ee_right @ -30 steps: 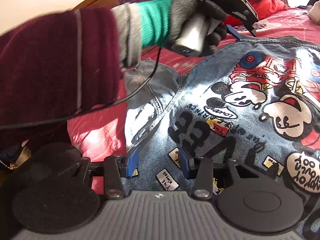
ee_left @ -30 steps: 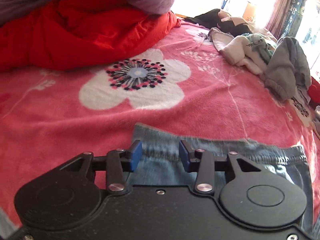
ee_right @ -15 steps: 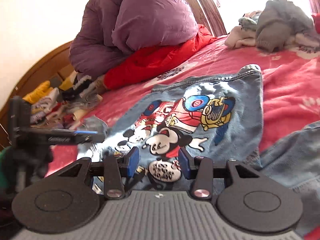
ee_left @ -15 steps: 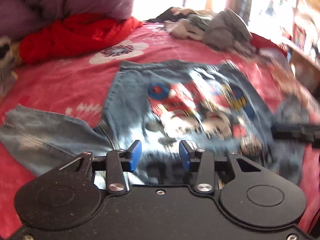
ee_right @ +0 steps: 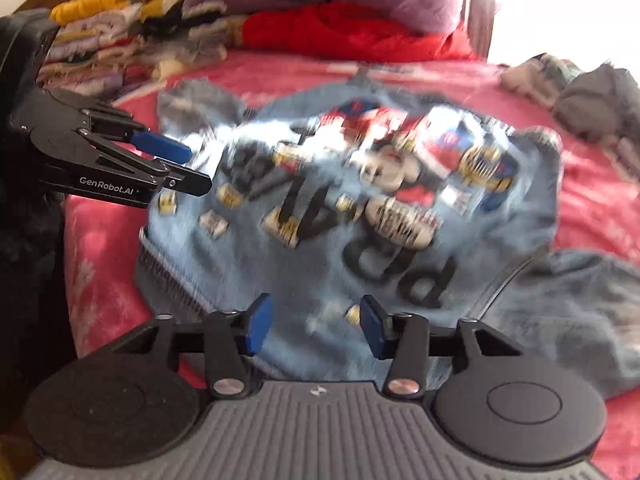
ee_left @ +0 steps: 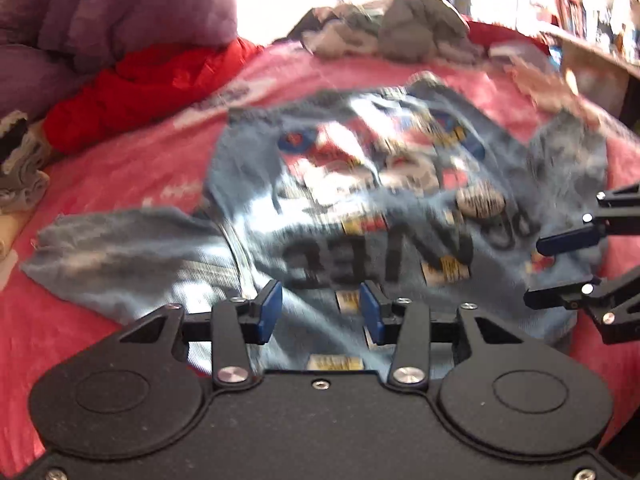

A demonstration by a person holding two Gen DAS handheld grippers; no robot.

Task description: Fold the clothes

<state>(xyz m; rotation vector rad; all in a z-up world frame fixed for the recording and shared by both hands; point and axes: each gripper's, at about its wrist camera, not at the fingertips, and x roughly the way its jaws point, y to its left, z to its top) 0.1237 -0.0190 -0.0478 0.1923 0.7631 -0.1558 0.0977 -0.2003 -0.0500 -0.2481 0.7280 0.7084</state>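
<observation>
Right wrist view alone: stack of folded clothes (ee_right: 120,44) at the headboard, plus left gripper (ee_right: 192,168) from the side, jaws narrowly parted, empty. Left wrist view alone: shelf (ee_left: 592,44) at far right, right gripper (ee_left: 540,272) with jaws wide, empty. Denim jacket (ee_left: 380,200) spread flat, back up, on the pink bed (ee_left: 120,168); cartoon print and black lettering blurred, sleeves out sideways.
</observation>
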